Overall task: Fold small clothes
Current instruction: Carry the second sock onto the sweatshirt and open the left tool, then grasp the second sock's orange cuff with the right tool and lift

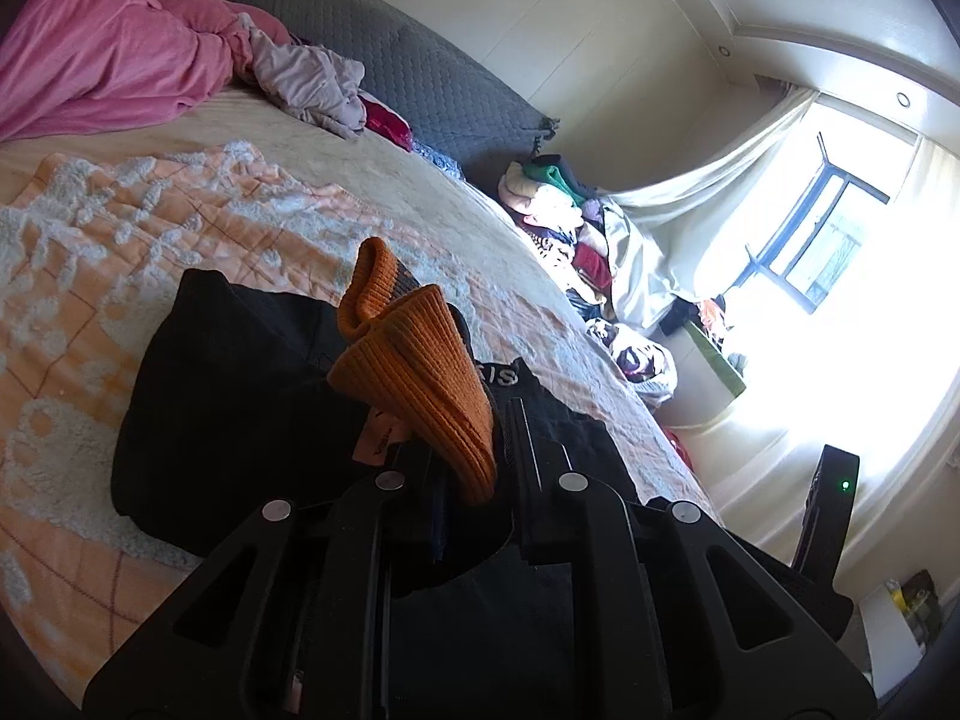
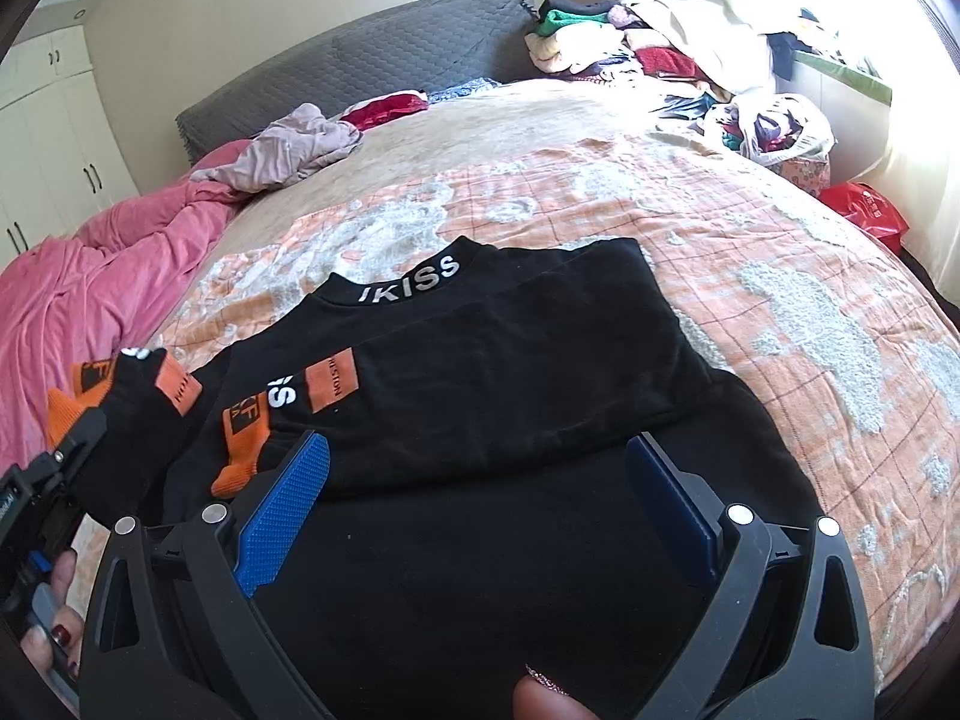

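You are working on a bed (image 2: 780, 252) covered by an orange-and-white blanket, with a grey headboard and a heap of laundry beyond it. Your left gripper (image 1: 474, 450) is clenched on the orange ribbed cuff (image 1: 420, 384) of the black sweater's sleeve, lifted clear of the fabric below; in the right wrist view this same gripper (image 2: 78, 438) sits at the far left edge, carrying the sleeve (image 2: 144, 414) up and away from the body. Your right gripper (image 2: 480, 510) is released, its blue pads spread wide, hovering over the lower part of the black sweater (image 2: 510, 360) without pinching anything. The sweater lies flat with its lettered collar (image 2: 414, 282) pointing away from you, so its long axis runs straight ahead from the right gripper, and the other sleeve already lies folded across the chest. The held sleeve is left of the body, so the fold probably travels rightward across that axis, and the left gripper is the nearer one.
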Demonstrator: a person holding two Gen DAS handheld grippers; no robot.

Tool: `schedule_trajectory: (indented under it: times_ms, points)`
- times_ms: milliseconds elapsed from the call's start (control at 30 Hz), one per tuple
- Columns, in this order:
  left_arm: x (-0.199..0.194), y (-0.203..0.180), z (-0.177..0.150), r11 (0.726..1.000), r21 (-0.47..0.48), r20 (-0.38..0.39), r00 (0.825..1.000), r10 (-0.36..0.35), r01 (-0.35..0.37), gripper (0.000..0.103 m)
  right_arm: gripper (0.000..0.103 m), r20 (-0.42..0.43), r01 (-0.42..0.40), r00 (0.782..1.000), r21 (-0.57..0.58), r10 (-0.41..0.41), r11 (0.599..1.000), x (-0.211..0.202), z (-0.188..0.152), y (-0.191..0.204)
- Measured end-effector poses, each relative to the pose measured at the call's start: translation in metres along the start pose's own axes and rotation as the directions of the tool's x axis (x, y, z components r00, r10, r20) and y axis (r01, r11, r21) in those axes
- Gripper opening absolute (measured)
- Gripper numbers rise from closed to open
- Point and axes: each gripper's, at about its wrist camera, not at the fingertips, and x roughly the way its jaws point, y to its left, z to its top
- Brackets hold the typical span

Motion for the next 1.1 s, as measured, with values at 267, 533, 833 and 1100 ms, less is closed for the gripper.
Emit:
schedule_trajectory:
  times_ms: [267,533,833,1100]
  points:
    - [0.022,-0.007,-0.012,0.999,0.053,-0.104,0.995,0.007,-0.002,0.009,0.098,0.006,0.011,1.000,0.042,-0.011,0.999,-0.001,0.002,-0.014]
    - [0.038,-0.020,-0.025,0.993,0.121,-0.197,0.980,0.014,0.010,0.012,0.098,0.000,0.008,1.000,0.064,-0.008,0.998,0.001,0.004,-0.019]
    - [0.030,-0.031,-0.021,0.988,0.140,-0.201,0.979,-0.029,0.058,0.035,0.098,-0.019,-0.009,1.000,0.084,0.011,0.996,0.007,0.004,-0.020]
    - [0.008,-0.019,-0.002,0.987,0.147,-0.137,0.987,0.088,-0.068,0.057,0.098,-0.084,-0.065,0.994,0.048,0.069,0.997,0.020,-0.004,-0.001]
